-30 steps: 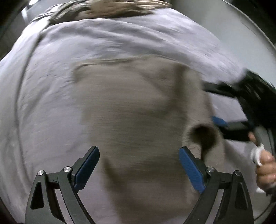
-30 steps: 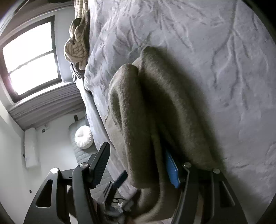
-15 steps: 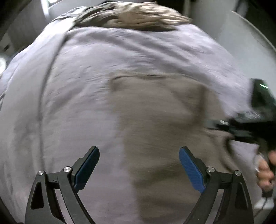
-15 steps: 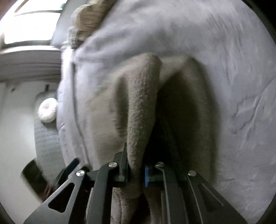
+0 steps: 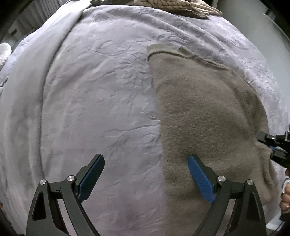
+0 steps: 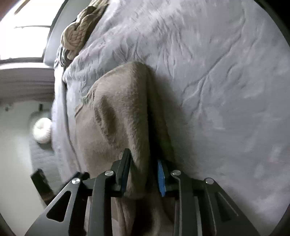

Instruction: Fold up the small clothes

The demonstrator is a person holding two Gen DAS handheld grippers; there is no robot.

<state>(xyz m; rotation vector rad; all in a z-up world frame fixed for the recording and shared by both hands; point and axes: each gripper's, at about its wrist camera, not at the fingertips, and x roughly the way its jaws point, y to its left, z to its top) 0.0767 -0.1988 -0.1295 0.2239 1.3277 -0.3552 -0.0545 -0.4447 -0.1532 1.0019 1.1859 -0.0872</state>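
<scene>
A taupe fleece garment (image 5: 208, 118) lies on the lavender bedspread (image 5: 90, 90), right of centre in the left wrist view. My left gripper (image 5: 145, 159) hangs open above the garment's straight left edge, one finger over the bedspread and the other over the fleece, holding nothing. My right gripper (image 6: 143, 158) has a raised fold of the garment (image 6: 123, 109) between its pads, which still touch the fleece while the jaws are opening. The fold tents up from the bed toward it. In the left wrist view the right gripper (image 5: 273, 147) sits at the garment's right edge.
A chunky knitted beige throw (image 5: 172, 5) lies bunched at the far end of the bed (image 6: 78, 34). A person's hand (image 5: 285, 196) shows at the right border. Beside the bed, a white round cushion (image 6: 42, 132) rests on the floor under a bright window.
The right gripper closed tight on the garment's edge, then widened and rose with the fold in it. The left gripper slid left, so the garment now lies right of centre in its view.
</scene>
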